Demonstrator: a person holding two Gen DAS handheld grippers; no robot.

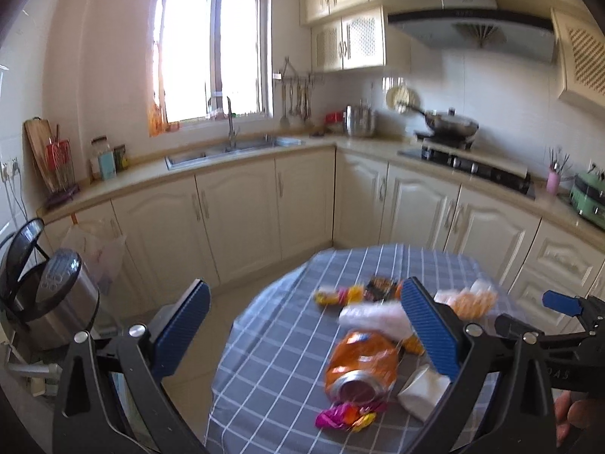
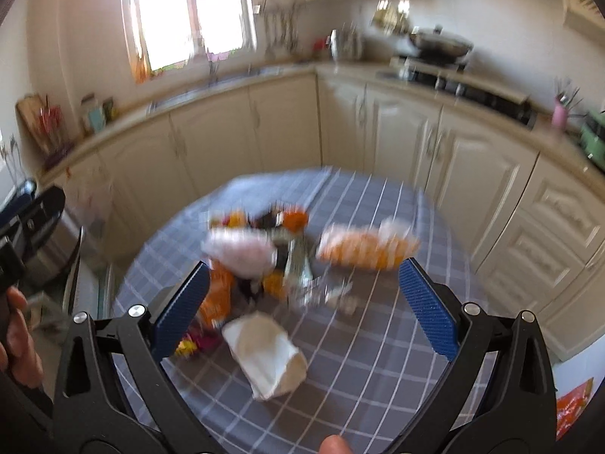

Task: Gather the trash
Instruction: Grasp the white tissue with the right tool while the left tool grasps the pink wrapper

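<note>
Trash lies on a round table with a grey checked cloth (image 1: 272, 344). A crushed orange can (image 1: 361, 367) lies on its side, with a pink and yellow wrapper (image 1: 342, 416) in front and a white paper cup (image 1: 421, 391) to its right. Beyond lie a white plastic bag (image 1: 372, 316), a dark snack packet (image 1: 382, 287) and an orange bag (image 1: 472, 302). My left gripper (image 1: 306, 335) is open and empty above the table's near edge. My right gripper (image 2: 304, 300) is open and empty above the cup (image 2: 266, 353); its view is blurred.
A steel pedal bin (image 1: 56, 299) with its lid raised stands on the floor at left. Cream cabinets, a sink (image 1: 227, 149) and a stove (image 1: 469, 164) run along the far walls. The floor between table and cabinets (image 1: 196, 344) is bare tile.
</note>
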